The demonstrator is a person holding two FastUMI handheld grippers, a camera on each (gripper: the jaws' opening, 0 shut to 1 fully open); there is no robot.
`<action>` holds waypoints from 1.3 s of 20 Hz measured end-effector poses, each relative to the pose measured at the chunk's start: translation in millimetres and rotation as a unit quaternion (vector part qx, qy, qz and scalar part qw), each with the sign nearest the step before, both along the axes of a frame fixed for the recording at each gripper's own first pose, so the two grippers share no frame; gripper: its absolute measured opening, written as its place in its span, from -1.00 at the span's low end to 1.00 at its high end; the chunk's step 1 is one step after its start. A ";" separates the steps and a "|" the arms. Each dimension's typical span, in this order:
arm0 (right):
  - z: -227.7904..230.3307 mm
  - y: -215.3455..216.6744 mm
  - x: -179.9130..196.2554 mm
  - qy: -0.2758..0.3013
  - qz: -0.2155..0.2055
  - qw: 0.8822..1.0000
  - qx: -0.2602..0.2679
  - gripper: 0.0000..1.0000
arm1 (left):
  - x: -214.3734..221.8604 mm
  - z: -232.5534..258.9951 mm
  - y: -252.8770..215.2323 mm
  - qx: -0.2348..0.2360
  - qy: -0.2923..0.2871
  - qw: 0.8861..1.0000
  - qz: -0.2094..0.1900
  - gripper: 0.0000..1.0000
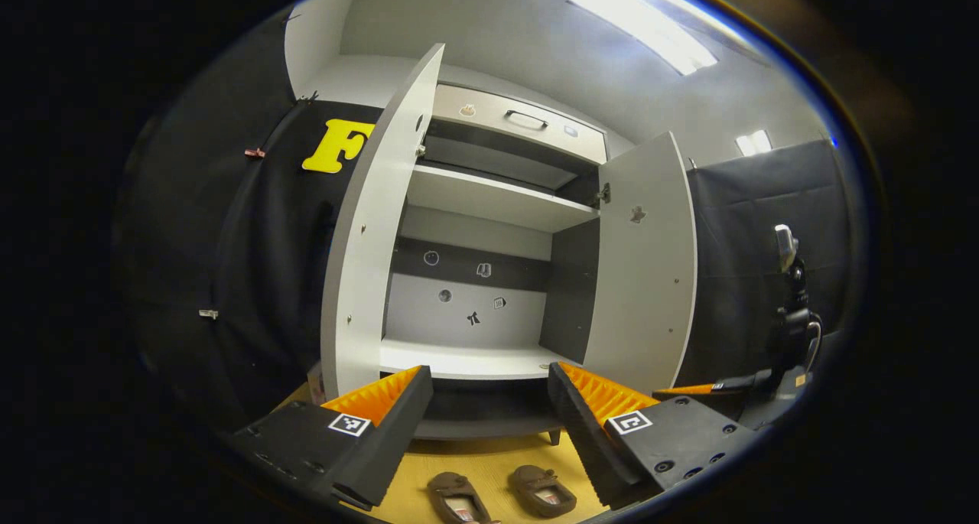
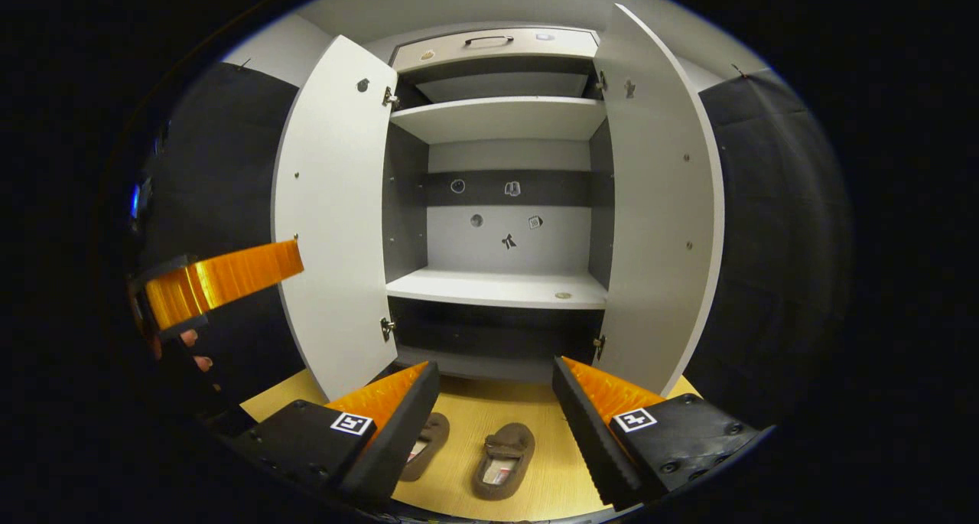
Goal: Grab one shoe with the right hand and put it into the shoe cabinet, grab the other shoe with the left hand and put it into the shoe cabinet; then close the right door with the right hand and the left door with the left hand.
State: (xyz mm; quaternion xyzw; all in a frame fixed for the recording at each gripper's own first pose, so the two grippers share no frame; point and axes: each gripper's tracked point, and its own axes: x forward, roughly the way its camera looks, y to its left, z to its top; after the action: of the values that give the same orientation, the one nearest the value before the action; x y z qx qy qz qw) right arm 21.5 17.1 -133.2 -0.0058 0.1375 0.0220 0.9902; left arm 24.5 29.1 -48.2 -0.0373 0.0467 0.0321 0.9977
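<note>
Setting, left gripper view: black cloth walls surround a pale shoe cabinet (image 1: 489,279) standing on a yellow wooden floor (image 1: 497,463), under a bright ceiling light.
Doors: left door (image 1: 375,233) and right door (image 1: 646,264) both swung wide open, showing bare white shelves.
Shoes: two brown slippers lie side by side on the floor in front of the cabinet, left shoe (image 1: 459,499) and right shoe (image 1: 543,490), long axes running roughly toward the cabinet, slightly splayed.
Left gripper (image 1: 489,417): fingers spread wide, holding nothing, above the shoes.
Other gripper: seen at the far right edge, beside the right door.

Setting, right gripper view: cabinet (image 2: 501,203) faced nearly head-on, both doors open.
Shoes: right shoe (image 2: 503,449) lies between the fingers, toe pointing toward the cabinet; left shoe (image 2: 430,440) is partly hidden behind one finger, angled the same way.
Right gripper (image 2: 497,417): fingers spread wide, empty.
Other gripper: at the left edge, held by a hand (image 2: 191,348).
</note>
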 end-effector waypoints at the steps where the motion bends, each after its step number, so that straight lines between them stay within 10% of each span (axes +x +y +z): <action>1: -15.8 1.9 0.4 0.015 0.002 1.000 0.002 0.96 | 4.2 -4.7 0.4 -0.003 0.004 1.000 0.001 0.94; 13: -212.5 16.7 -0.3 0.164 0.013 0.986 0.029 0.97 | 38.3 -48.6 3.3 0.010 0.014 1.000 -0.006 0.94; 26: -322.8 9.8 31.3 0.221 -0.022 0.974 0.044 0.44 | 49.2 -97.3 7.3 -0.019 0.047 0.998 -0.026 0.94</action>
State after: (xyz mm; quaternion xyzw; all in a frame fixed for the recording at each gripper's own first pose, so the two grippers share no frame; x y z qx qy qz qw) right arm 52.8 26.9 -456.0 0.0458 0.3519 0.0068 0.9349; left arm 73.7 36.4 -145.5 -0.0538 0.0951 0.0073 0.9940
